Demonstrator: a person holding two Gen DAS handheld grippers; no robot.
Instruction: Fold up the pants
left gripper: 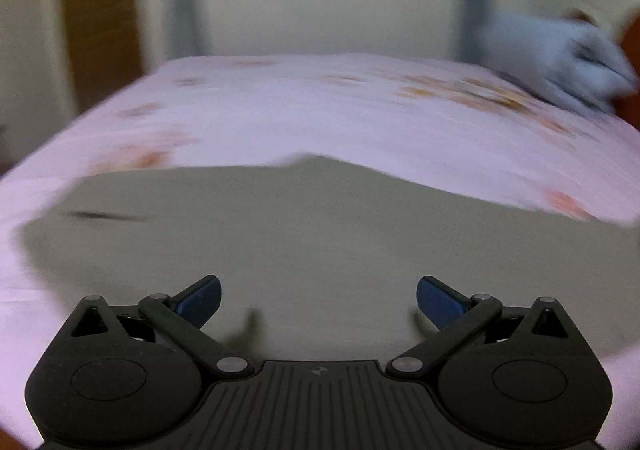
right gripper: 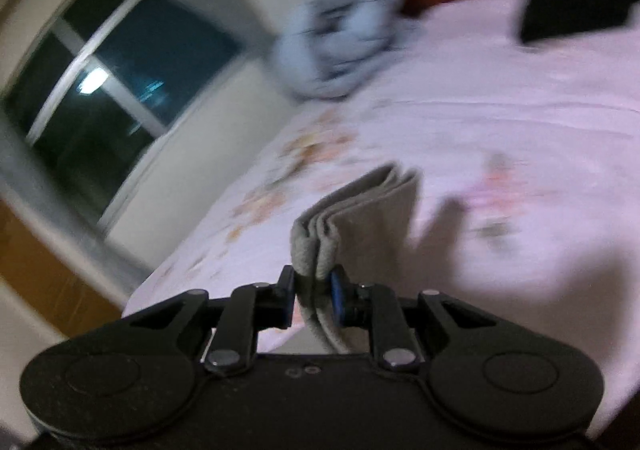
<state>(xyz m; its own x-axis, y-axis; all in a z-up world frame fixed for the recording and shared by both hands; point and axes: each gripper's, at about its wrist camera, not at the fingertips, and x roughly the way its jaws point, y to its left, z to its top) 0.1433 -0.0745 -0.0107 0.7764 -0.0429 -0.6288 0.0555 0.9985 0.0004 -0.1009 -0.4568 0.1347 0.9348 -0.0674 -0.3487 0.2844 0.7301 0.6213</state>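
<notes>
A crumpled blue garment (right gripper: 340, 38) is lying on the pink floral sheet (right gripper: 500, 122); right gripper (right gripper: 314, 290) is pinching layered grey pants (right gripper: 372, 210); left gripper (left gripper: 319, 296) is gaping wide.

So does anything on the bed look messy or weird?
Only the pale blue bundle of cloth, lying crumpled at the far side of the pink bedsheet. The grey pants look smooth, not askew.

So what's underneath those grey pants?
The grey pants lie on a pink floral bedsheet, which shows all round them. The sheet directly beneath is covered. The right gripper pinches one folded edge.
</notes>
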